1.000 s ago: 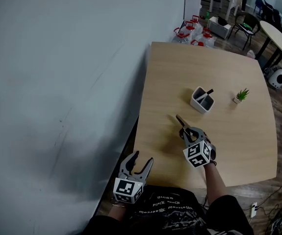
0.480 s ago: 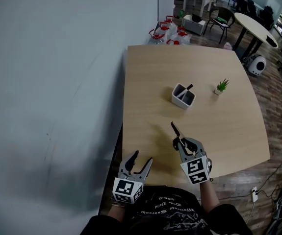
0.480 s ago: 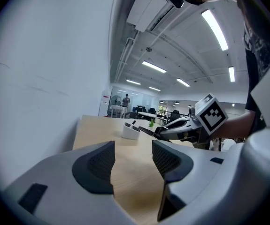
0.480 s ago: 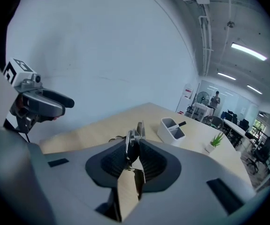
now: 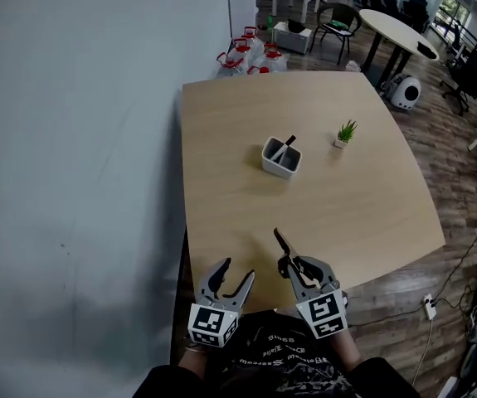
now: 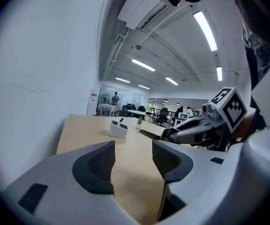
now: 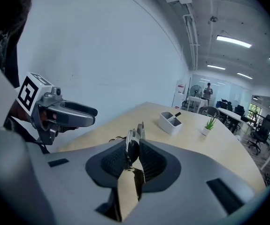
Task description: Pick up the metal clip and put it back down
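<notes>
A dark metal clip [image 5: 281,243] sticks forward out of my right gripper [image 5: 291,265], which is shut on it over the near edge of the wooden table [image 5: 238,197]. In the right gripper view the clip [image 7: 134,139] stands on edge, pinched between the two pads. My left gripper [image 5: 236,274] hangs open and empty at the table's near left corner, level with the right one. In the left gripper view its jaws [image 6: 132,161] stand apart over bare wood, and the right gripper [image 6: 191,131] shows with the clip [image 6: 149,134] off to the side.
A white pen holder [image 5: 281,157] with a pen and a small potted plant [image 5: 346,132] stand mid-table. A plain wall runs along the left. Several water jugs [image 5: 246,55] sit on the floor beyond the far edge, with chairs and other tables further back.
My right gripper has drawn back with the clip from mid-table toward the near edge. The head view has swung, so the table sits further left. The left gripper stays open by the corner.
</notes>
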`<state>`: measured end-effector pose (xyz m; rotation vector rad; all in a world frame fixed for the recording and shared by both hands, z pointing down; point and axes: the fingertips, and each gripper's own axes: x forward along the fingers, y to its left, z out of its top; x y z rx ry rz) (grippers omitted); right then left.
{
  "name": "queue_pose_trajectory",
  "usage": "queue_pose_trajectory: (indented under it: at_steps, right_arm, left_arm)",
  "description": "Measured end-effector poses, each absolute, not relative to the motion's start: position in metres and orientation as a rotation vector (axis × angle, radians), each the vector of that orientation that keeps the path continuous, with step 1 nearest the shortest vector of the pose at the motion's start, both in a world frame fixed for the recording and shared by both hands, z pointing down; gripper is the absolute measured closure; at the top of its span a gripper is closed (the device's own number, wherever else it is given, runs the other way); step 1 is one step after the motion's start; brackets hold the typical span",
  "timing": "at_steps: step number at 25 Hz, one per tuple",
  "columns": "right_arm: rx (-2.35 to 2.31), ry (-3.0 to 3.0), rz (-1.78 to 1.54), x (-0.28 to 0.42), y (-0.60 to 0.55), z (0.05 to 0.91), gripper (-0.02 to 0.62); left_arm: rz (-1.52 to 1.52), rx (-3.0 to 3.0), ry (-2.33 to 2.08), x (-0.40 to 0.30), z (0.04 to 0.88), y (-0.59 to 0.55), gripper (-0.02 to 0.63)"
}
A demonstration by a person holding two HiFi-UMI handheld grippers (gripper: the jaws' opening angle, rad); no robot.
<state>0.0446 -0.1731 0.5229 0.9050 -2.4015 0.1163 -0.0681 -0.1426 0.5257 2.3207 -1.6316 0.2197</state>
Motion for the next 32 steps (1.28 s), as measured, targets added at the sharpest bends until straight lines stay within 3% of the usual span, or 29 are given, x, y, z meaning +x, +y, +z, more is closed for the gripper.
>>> queue_pose_trajectory:
  at_steps: [16,32]
  right_arm:
    - [0.968,-2.362,0.144,0.054,-0.169,0.531,0.518]
    - [1.275,-2.174,0.042,0.156,-0.246,0.510,0.519]
  left_arm:
    - [0.192,2.338,-1.603,-0.062,0.526,-0.142,0.359]
    - [0.200,2.398,-1.518,-0.033,0.526,-0.165,0.359]
